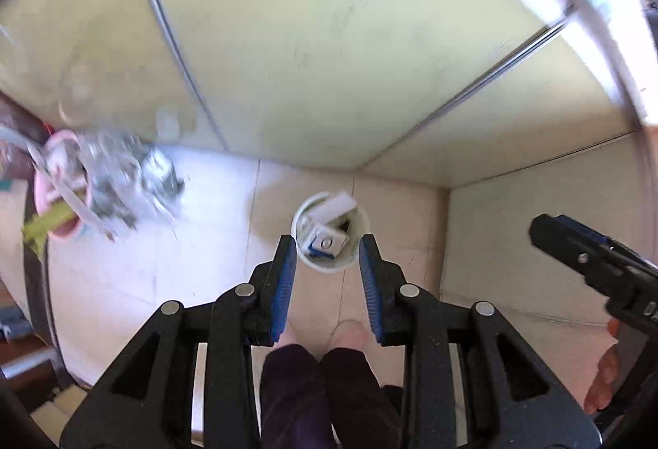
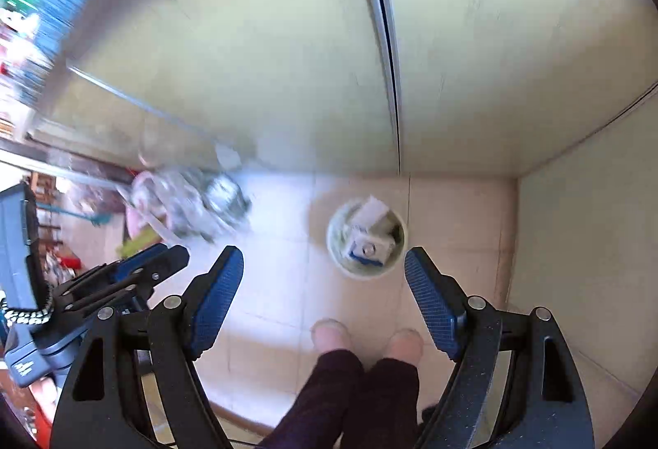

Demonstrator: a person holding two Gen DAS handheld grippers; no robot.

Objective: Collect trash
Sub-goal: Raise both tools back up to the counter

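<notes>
A small white round bin (image 1: 348,262) (image 2: 344,263) stands on the tiled floor far below both grippers. Inside it lies trash: a white carton with blue print (image 1: 329,241) (image 2: 368,245) and a white slip sticking up. My left gripper (image 1: 327,243) hangs high over the bin, jaws apart, nothing between its blue pads. My right gripper (image 2: 323,253) is also open and empty, with the bin seen near its right finger. Each gripper shows in the other's view: the right one (image 1: 575,255) at the right edge, the left one (image 2: 144,268) at the lower left.
A pink basin (image 1: 57,202) (image 2: 135,223) with crumpled silvery wrapping and a yellow-green strip sits on the floor to the left. Pale cabinet doors (image 1: 329,38) rise behind the bin, a wall (image 2: 584,243) to its right. The person's feet (image 2: 329,334) stand just before the bin.
</notes>
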